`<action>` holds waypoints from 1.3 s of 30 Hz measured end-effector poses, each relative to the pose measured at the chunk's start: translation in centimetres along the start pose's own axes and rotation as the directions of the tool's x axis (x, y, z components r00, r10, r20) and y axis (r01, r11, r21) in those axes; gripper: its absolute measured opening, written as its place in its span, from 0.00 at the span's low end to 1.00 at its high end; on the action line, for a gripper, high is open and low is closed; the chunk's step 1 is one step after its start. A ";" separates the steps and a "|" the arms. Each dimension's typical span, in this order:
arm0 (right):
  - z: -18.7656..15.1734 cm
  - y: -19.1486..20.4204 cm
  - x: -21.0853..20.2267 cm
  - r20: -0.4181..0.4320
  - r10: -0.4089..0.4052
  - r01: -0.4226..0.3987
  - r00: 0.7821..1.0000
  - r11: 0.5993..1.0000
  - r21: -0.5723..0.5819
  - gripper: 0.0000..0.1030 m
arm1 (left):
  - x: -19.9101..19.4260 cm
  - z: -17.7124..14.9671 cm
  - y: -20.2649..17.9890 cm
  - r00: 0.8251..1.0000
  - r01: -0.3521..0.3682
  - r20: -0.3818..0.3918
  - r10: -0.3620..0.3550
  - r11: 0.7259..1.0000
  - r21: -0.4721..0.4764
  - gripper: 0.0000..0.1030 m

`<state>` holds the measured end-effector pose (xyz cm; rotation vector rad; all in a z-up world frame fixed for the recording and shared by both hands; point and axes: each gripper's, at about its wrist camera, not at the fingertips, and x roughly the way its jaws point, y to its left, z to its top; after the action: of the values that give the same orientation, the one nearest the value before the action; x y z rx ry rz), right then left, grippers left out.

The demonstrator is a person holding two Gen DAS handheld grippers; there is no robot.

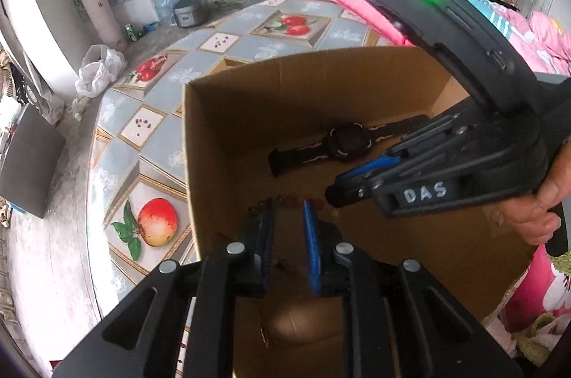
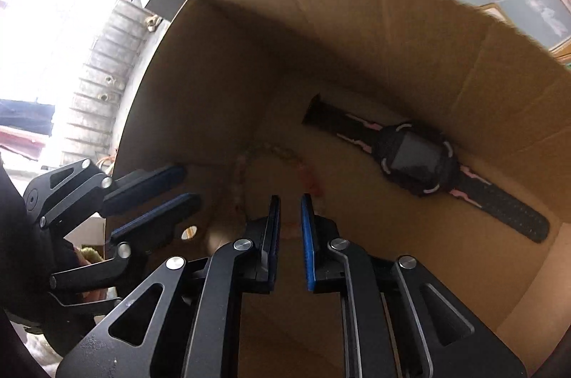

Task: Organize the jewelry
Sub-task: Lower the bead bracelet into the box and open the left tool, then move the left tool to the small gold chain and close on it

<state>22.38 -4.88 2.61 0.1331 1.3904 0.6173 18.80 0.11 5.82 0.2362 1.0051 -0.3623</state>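
Reaching down into the box (image 1: pixel 321 82), both tongs hang over its floor, the left tongs (image 1: pixel 288 228) and the right tongs (image 2: pixel 289 217) each slightly spread with nothing between the pads. A dark watch (image 2: pixel 421 160) lies flat on the box floor by the far wall, and a pale bead string (image 2: pixel 271 151) lies on that floor nearer the tongs, just beyond their tips. The box stands on a fruit-patterned surface (image 1: pixel 150 142).
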 end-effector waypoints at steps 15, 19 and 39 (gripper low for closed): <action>-13.3 0.5 -16.3 0.445 -0.033 0.065 0.895 0.996 -0.059 0.23 | -10.8 -6.4 0.0 0.941 0.112 0.328 -0.088 0.992 -0.056 0.47; -18.6 -1.5 -16.2 0.475 0.049 -0.041 0.879 0.999 -0.027 0.24 | -12.1 -10.0 -1.3 0.917 0.187 0.366 -0.160 0.982 -0.040 0.52; -26.6 2.0 -3.7 0.260 0.007 -0.024 0.966 0.998 0.060 0.23 | -4.7 -19.3 -11.9 0.977 0.176 0.110 -0.181 0.983 0.052 0.43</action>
<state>-3.60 -12.00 1.38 0.2668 1.1554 0.5480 -3.32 -3.03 -0.49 0.1612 0.9084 -0.5556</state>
